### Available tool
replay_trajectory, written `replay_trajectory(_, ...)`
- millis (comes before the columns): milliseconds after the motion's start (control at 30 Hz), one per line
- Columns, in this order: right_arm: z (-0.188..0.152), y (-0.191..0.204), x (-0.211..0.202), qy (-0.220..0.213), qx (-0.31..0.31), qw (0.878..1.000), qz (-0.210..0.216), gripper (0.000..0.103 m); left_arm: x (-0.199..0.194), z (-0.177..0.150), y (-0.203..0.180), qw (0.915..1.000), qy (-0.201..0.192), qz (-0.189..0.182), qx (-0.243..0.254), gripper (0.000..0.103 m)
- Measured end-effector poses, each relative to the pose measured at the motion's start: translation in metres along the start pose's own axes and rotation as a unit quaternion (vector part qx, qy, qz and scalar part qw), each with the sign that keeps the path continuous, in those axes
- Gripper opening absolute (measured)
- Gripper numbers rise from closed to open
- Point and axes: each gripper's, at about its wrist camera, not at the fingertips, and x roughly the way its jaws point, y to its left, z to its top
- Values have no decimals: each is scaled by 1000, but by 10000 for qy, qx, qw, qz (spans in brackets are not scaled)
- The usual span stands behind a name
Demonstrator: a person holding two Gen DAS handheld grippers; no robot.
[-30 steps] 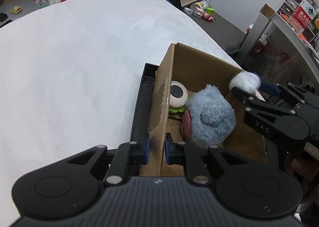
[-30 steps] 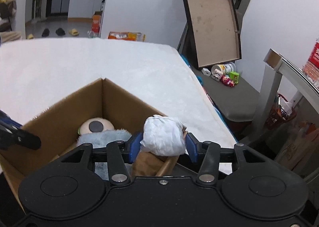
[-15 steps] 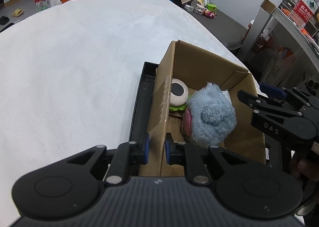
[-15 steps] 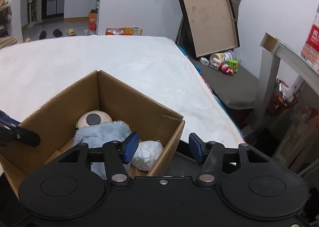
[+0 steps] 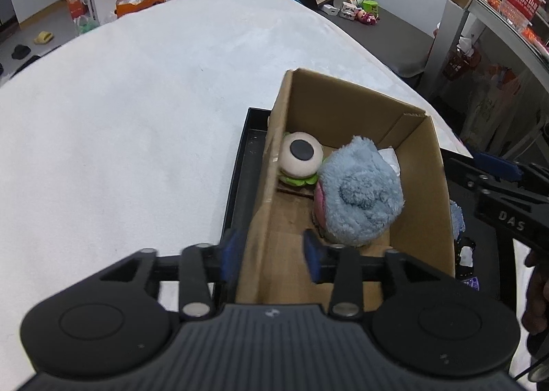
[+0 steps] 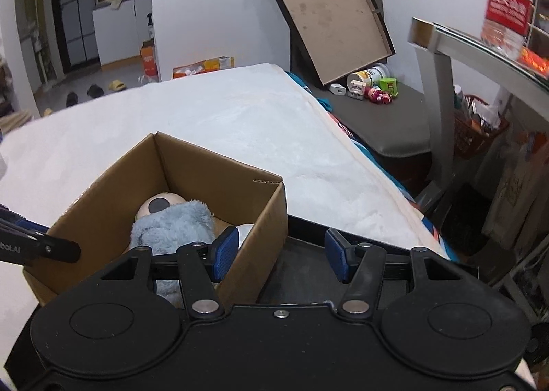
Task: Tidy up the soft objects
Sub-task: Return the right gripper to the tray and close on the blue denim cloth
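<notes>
A cardboard box [image 5: 434,164] [image 6: 113,185] stands in a black tray [image 5: 245,164] on the white bed. Inside lie a blue plush toy [image 5: 360,199] [image 6: 171,226], a burger-like toy with a beige top and dark spot [image 5: 302,154] [image 6: 159,204], and a white wad [image 5: 389,157] [image 6: 245,231]. My left gripper [image 5: 272,255] is open, its jaws straddling the box's near left wall without gripping. My right gripper [image 6: 279,253] is open and empty, low at the box's right wall, over the tray [image 6: 302,271]. It also shows in the left wrist view [image 5: 497,178].
The white bed cover [image 5: 120,116] spreads left and beyond the box. A framed board [image 6: 326,10] leans on the wall. Small toys and a can [image 6: 370,82] sit on a grey bench. A metal table edge [image 6: 480,48] stands at right.
My right gripper opened and dropped the white wad into the box, then drew back to the right. My left gripper let go of the box wall and opened.
</notes>
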Motion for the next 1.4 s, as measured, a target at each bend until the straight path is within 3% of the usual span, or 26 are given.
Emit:
replay_trajectory(233, -15, -20, -9, 107, 284, 9995, -27, 56, -6, -2, -10, 9996, -94, 251, 51, 66)
replay_trajectory(567, -49, -43, -12, 500, 640, 9967, -48, 58, -8, -6, -28, 9992, -75, 346, 193, 68)
replay_trajectory(967, -75, -66, 15, 655, 859, 9940, 163, 74, 0, -6, -44, 9979, -24, 552, 337, 71)
replay_trajectory(1200, -77, -67, 33, 715, 674, 9950, 183, 80, 4, -5, -49, 9972, 12, 645, 378, 71)
replay_trajectory(1333, -81, -67, 40, 706, 547, 9959, 114, 79, 5, -5, -51, 9968, 29, 688, 399, 72)
replay_trajectory(1400, -81, -65, 39, 667, 425, 9969, 57, 70, 5, -5, -51, 9966, 34, 719, 405, 72)
